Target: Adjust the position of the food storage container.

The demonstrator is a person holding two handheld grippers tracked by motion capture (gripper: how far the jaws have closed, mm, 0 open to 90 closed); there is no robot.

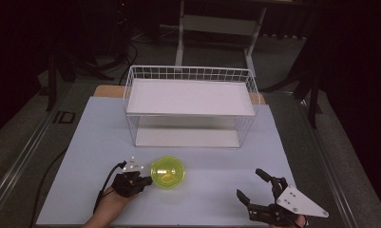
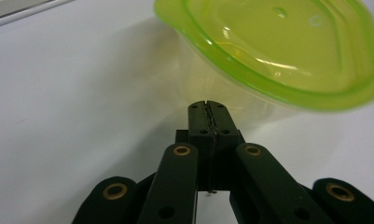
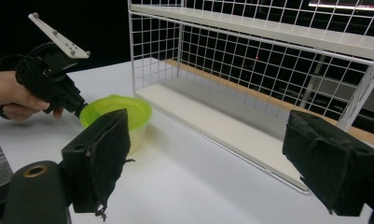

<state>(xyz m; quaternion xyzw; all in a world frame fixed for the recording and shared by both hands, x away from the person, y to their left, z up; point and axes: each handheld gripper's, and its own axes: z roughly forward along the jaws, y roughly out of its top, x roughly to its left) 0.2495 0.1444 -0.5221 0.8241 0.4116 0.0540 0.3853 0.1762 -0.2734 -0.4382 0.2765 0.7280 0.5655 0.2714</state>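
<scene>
Right tongs [image 1: 254,187], near the desk's front right corner, stand wide open and empty. Left tongs [image 1: 147,180], jaws closed with nothing between them, meet the green bowl [image 1: 168,173] at its rim; bowl sits near the front edge of the desk [image 1: 83,142]. Judged: bowl not yet grasped; wire rack [image 1: 190,97] shelves bare.

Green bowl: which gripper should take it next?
Probably left. The left gripper sits shut right beside the green bowl, though it must open first. The right gripper is open but well off to the side.
</scene>
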